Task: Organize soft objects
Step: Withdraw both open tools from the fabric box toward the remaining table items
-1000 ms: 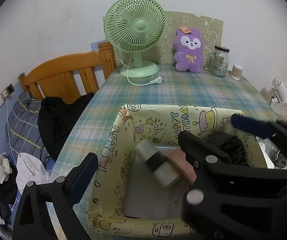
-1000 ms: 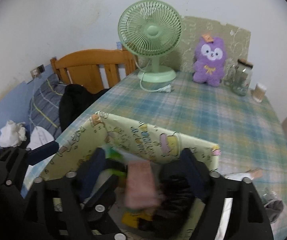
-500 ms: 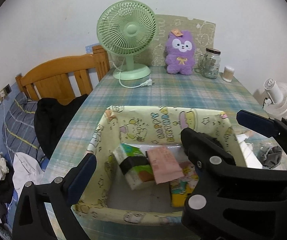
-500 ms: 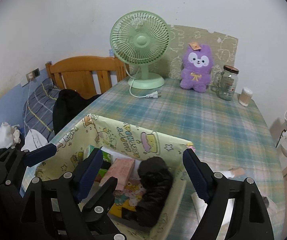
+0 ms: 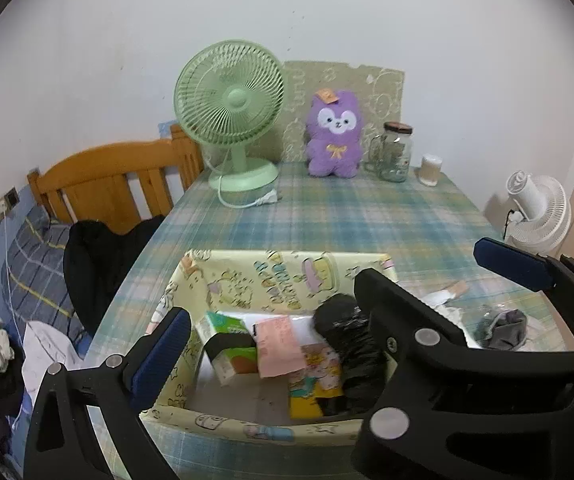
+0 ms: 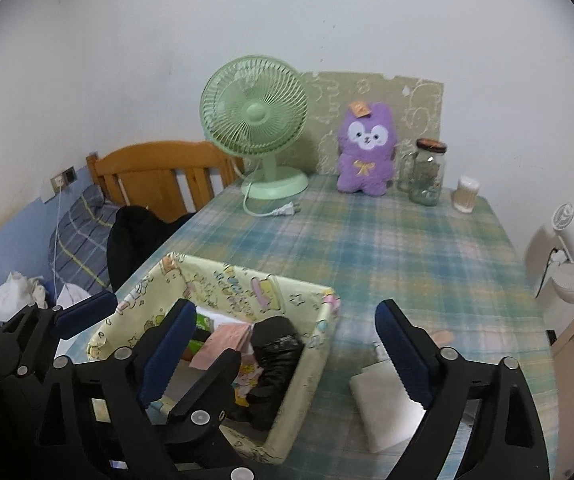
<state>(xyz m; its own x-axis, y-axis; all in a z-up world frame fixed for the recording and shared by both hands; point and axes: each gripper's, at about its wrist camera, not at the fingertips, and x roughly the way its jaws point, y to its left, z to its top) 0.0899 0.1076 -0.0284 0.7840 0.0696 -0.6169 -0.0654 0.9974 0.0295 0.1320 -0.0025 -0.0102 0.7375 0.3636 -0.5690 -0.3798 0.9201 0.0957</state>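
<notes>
Yellow cartoon-print storage box [image 5: 247,280] part filled, both grippers empty above it.

Left wrist view: left gripper [image 5: 327,292], jaws released, hangs over one tissue pack [image 5: 227,346], one pink cloth [image 5: 277,346], one black bundle [image 5: 351,344] and one yellow packet [image 5: 313,384] in the box; one grey item [image 5: 505,330] waits on the plaid surface [image 5: 367,220]. Right wrist view: right gripper [image 6: 283,354], jaws released; one white pad [image 6: 383,404] lies outside, one purple plush [image 6: 365,150] sits far back, so sorting looks unfinished.

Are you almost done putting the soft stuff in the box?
Partly. The yellow cartoon-print fabric box already holds a pink cloth, a black bundle and small packets. Both grippers, left and right, are open and empty. A white folded pad lies outside, and the purple plush toy sits far back.
</notes>
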